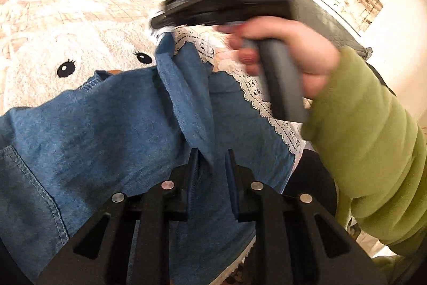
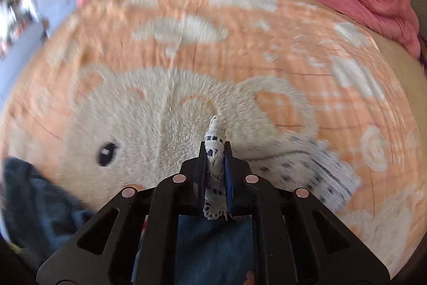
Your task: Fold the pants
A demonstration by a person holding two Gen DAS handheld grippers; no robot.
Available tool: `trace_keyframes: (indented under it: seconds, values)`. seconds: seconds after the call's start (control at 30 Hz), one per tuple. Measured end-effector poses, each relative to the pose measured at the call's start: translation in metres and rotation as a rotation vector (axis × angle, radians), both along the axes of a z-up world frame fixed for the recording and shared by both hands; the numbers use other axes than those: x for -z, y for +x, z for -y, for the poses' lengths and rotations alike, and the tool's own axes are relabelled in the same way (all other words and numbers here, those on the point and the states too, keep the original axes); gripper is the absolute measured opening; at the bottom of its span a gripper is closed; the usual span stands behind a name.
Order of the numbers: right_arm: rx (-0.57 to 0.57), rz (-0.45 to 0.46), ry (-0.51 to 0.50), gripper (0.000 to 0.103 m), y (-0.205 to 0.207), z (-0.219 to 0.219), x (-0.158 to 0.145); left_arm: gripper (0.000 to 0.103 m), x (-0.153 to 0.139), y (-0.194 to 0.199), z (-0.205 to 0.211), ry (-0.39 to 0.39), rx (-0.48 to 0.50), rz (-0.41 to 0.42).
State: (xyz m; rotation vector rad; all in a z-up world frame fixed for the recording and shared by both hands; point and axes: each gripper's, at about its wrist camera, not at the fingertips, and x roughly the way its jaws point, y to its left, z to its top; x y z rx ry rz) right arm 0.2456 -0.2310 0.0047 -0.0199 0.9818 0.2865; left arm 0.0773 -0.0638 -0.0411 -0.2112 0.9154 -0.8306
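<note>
The pants (image 1: 112,130), blue denim with a white lace hem (image 1: 269,103), are lying across the bed (image 1: 66,26), on a peach blanket with a white animal face, and filling the lower half of the left wrist view. A ridge of denim is rising from the lower centre of that frame toward the upper centre.

The right gripper (image 2: 215,151) is clamping a bunched strip of the lace hem (image 2: 214,151); its fingers are pressing tight on it, with denim hanging directly beneath. In the left wrist view the right hand (image 1: 288,55), in a green sleeve (image 1: 373,146), is carrying that gripper at the upper centre, blurred.

The left gripper (image 1: 212,162) is sitting at the lower end of the same ridge, its fingers narrowed around the fold (image 1: 202,151). I cannot tell whether the pads are actually pinching it.

So the ridge is running straight from the left fingers up to the right ones. The coming fold, I judge, is depending on that line: the right hand is holding the hem end, the left the near end.
</note>
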Motion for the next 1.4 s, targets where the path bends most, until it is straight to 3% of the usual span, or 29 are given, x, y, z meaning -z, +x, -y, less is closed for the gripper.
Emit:
trace_keyframes:
  seconds: [0.2,0.5,0.53,0.6,0.77,0.87,0.93,1.4]
  values:
    - [0.151,0.105,0.176,0.005,-0.053,0.076,-0.044,0.034,0.001,-0.002,-0.008,-0.009,-0.001,0.038]
    - [0.286,0.101,0.333,0.005,-0.112,0.145,-0.039,0.036,0.001,-0.009,0.006,0.004,-0.004,0.102]
    - [0.296,0.098,0.346,0.005,-0.117,0.149,-0.037,0.034,0.001,-0.009,0.009,0.017,-0.001,0.108]
    - [0.316,0.083,0.398,0.005,-0.126,0.157,-0.031,0.012,0.001,-0.015,0.012,0.038,0.013,0.126]
    - [0.377,0.084,0.473,0.005,-0.161,0.174,-0.023,0.012,-0.005,-0.029,0.02,0.083,0.077,0.177]
    - [0.401,0.084,0.49,0.005,-0.183,0.178,-0.022,0.012,-0.003,-0.036,0.028,0.181,0.088,0.22]
    - [0.403,0.076,0.477,0.005,-0.195,0.178,-0.02,0.005,0.0,-0.039,0.029,0.223,0.095,0.209]
    - [0.399,-0.045,0.396,0.008,-0.239,0.181,0.012,0.002,-0.026,-0.08,0.014,0.2,0.169,0.26]
